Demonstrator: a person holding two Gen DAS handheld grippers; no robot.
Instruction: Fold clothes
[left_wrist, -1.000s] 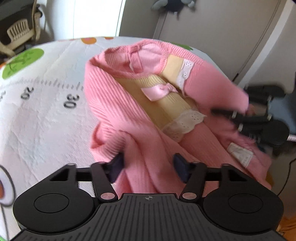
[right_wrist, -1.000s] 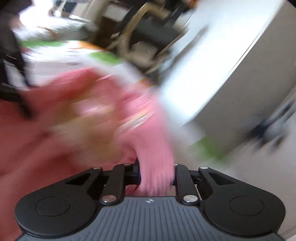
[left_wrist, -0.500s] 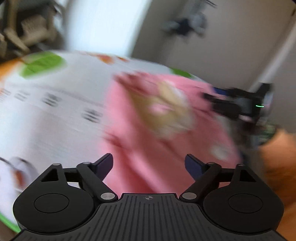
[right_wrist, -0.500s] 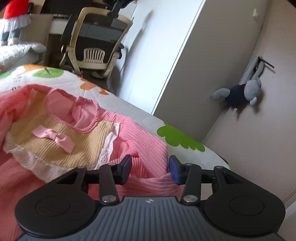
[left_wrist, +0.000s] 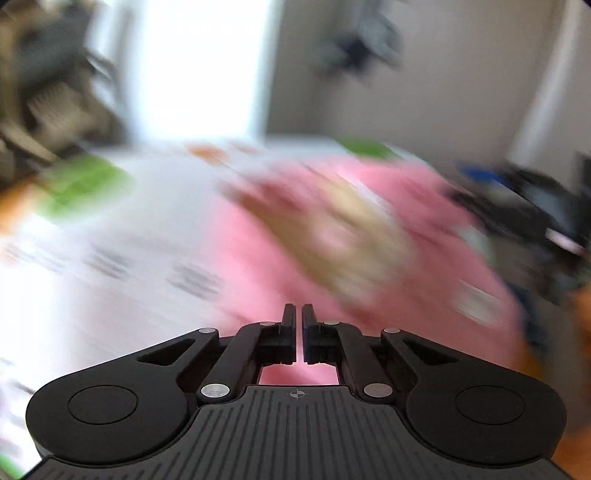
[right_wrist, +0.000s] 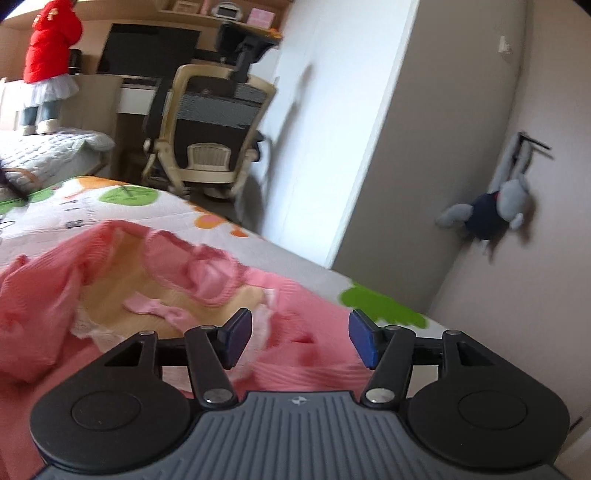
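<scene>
- The left gripper is clenched with nothing between its jaws — a second ago they straddled a fold of the pink ribbed-knit child's dress with the tan bib panel, then swung wide, and now they have snapped together on air.
- Its view is smeared with motion; the dress now sits further off and lower in it than it did a second ago, so I judge this hand has let the fabric go and pulled up and away.
- The right gripper stands released, its blue pads spread apart. A second ago they pinched a strip of pink knit; its jaws have just been opening, and now the cloth only lies beneath and beyond them, with no pad pressing on it.
- The dress lies loose on the white quilted play mat with green and orange spots, bib and small pink bow face-up, the left side bunched into a ridge, the neckline rumpled.
- Both hands have dropped it — so one placement looks finished, but the garment is laid out rather than folded. I'd guess the sleeves and bunched edge need flattening before a clean fold.
- Beyond the mat stand a beige mesh office chair and a grey stuffed rabbit hanging on the wall; a small figure in a red coat stands far back.
</scene>
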